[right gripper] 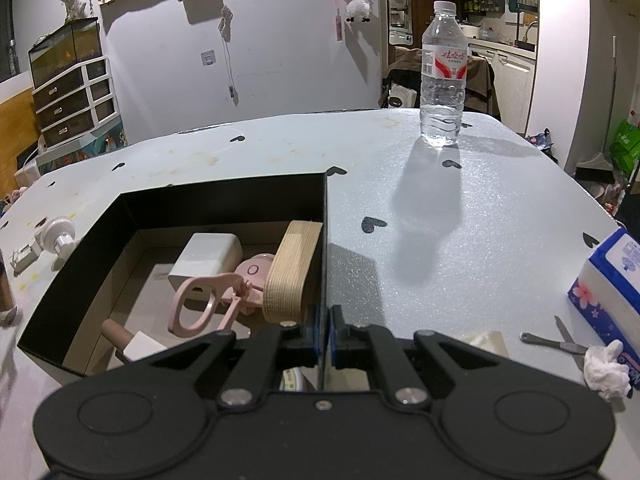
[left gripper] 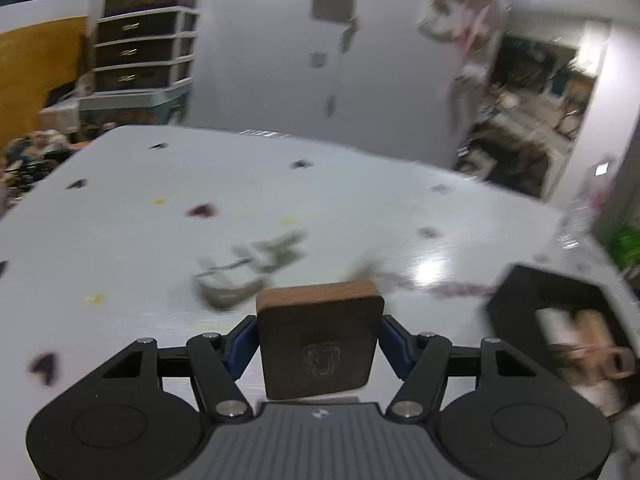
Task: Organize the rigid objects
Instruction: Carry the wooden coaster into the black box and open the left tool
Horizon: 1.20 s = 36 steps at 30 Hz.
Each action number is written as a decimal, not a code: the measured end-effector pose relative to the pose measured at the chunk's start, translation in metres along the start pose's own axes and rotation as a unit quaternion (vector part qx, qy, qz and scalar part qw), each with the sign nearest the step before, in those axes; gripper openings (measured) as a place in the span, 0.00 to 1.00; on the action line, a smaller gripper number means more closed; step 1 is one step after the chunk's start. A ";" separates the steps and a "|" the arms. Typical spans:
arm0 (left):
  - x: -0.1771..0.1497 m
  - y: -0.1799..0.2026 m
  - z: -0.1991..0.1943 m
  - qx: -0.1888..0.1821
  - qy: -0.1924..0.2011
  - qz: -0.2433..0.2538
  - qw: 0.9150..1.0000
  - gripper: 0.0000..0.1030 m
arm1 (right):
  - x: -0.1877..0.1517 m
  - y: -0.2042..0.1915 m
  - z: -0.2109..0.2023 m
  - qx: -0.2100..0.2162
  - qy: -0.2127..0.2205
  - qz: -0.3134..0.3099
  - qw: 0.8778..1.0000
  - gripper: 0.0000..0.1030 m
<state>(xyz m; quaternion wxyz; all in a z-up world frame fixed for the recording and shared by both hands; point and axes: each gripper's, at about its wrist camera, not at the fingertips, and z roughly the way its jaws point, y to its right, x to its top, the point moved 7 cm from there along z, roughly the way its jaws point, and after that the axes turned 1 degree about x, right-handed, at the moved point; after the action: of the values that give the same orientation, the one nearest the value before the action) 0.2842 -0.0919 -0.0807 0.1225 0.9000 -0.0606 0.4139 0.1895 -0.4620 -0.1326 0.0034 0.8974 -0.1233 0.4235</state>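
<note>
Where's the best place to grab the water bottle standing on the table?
Probably around its ribbed middle, below the label. The water bottle stands upright with open table in front, so come level from the near side, fingers either side of the round body.

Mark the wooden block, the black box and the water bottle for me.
wooden block (left gripper: 318, 346): left wrist view, on its front face.
black box (right gripper: 224, 200): right wrist view, on its far inner wall.
water bottle (right gripper: 443, 64): right wrist view, on its label.
</note>
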 end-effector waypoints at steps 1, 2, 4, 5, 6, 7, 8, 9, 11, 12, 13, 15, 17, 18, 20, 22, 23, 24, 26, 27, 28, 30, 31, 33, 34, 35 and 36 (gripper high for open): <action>0.001 0.014 -0.003 -0.017 0.003 0.001 1.000 0.63 | 0.000 0.000 0.000 0.000 0.001 0.001 1.000 0.05; 0.002 0.026 -0.004 -0.032 0.004 0.000 0.999 0.63 | 0.000 0.000 0.000 0.000 0.001 0.001 1.000 0.05; 0.006 0.051 -0.006 -0.063 0.007 0.002 0.998 0.63 | 0.000 0.000 0.000 0.000 0.001 0.000 1.000 0.05; 0.008 0.063 -0.007 -0.076 0.011 0.006 0.997 0.63 | 0.000 0.000 0.000 0.000 0.000 0.000 1.000 0.05; 0.011 0.075 -0.010 -0.090 0.016 0.012 0.996 0.63 | 0.000 0.000 0.000 0.000 0.000 0.000 1.000 0.05; 0.013 0.088 -0.013 -0.102 0.022 0.018 0.994 0.63 | 0.000 0.000 0.000 0.000 0.000 0.000 1.000 0.05; 0.015 0.099 -0.015 -0.114 0.026 0.025 0.993 0.63 | 0.000 0.000 0.000 0.000 0.000 0.000 1.000 0.05; 0.018 0.111 -0.018 -0.127 0.029 0.033 0.991 0.63 | 0.000 0.000 0.000 0.000 0.000 0.000 1.000 0.05; 0.019 0.131 -0.019 -0.145 0.028 0.052 0.988 0.63 | 0.000 0.000 0.000 0.001 0.000 0.001 1.000 0.05; 0.020 0.141 -0.018 -0.152 0.022 0.062 0.986 0.63 | 0.000 0.000 0.000 0.001 0.001 0.001 1.000 0.05; 0.019 0.149 -0.015 -0.155 0.014 0.068 0.985 0.63 | 0.000 0.000 0.000 0.001 0.001 0.001 1.000 0.05; 0.017 0.162 -0.006 -0.163 -0.009 0.074 0.984 0.63 | -0.001 0.001 -0.001 0.002 0.001 0.002 1.000 0.05; 0.013 0.176 0.004 -0.176 -0.039 0.079 0.980 0.63 | -0.001 0.001 -0.001 0.003 0.002 0.003 1.000 0.06; 0.012 0.183 0.007 -0.175 -0.044 0.091 0.979 0.63 | -0.001 0.001 -0.001 0.004 0.002 0.004 1.000 0.06; 0.010 0.192 0.016 -0.173 -0.065 0.100 0.978 0.63 | -0.001 0.001 -0.001 0.006 0.003 0.004 1.000 0.06; 0.007 0.197 0.025 -0.166 -0.080 0.113 0.976 0.63 | -0.001 0.002 -0.002 0.007 0.002 0.004 1.000 0.06; 0.007 0.199 0.027 -0.158 -0.082 0.119 0.977 0.63 | -0.001 0.002 -0.002 0.007 0.002 0.004 1.000 0.06; 0.007 0.200 0.030 -0.152 -0.085 0.126 0.977 0.63 | -0.001 0.002 -0.002 0.008 0.002 0.004 1.000 0.06; 0.006 0.201 0.036 -0.145 -0.096 0.129 0.976 0.64 | -0.001 0.002 -0.002 0.009 0.002 0.004 1.000 0.06; 0.006 0.201 0.040 -0.142 -0.105 0.123 0.977 0.64 | -0.001 0.003 -0.001 0.010 0.002 0.004 1.000 0.06; 0.005 0.198 0.043 -0.140 -0.113 0.113 0.977 0.66 | -0.001 0.003 -0.001 0.011 0.002 0.004 1.000 0.06; 0.007 0.194 0.047 -0.133 -0.113 0.097 0.980 0.82 | -0.001 0.003 -0.001 0.012 0.002 0.003 1.000 0.06; 0.009 0.192 0.046 -0.127 -0.107 0.091 0.982 0.90 | -0.001 0.003 -0.001 0.012 0.002 0.004 1.000 0.07; 0.013 0.190 0.044 -0.127 -0.100 0.087 0.983 0.91 | -0.001 0.004 -0.001 0.014 0.002 0.004 1.000 0.07; 0.015 0.190 0.043 -0.129 -0.099 0.087 0.983 0.91 | -0.001 0.004 -0.001 0.014 0.003 0.004 1.000 0.07; 0.015 0.190 0.041 -0.129 -0.098 0.087 0.983 0.91 | -0.001 0.004 -0.001 0.014 0.003 0.004 1.000 0.07; 0.016 0.189 0.041 -0.128 -0.096 0.088 0.983 0.91 | -0.001 0.003 0.000 0.014 0.002 0.003 1.000 0.07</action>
<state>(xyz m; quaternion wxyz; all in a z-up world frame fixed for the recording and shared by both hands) 0.2844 -0.2852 -0.0620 0.1934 0.9037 -0.2034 0.3234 0.1881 -0.4652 -0.1332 -0.0101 0.8960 -0.1204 0.4274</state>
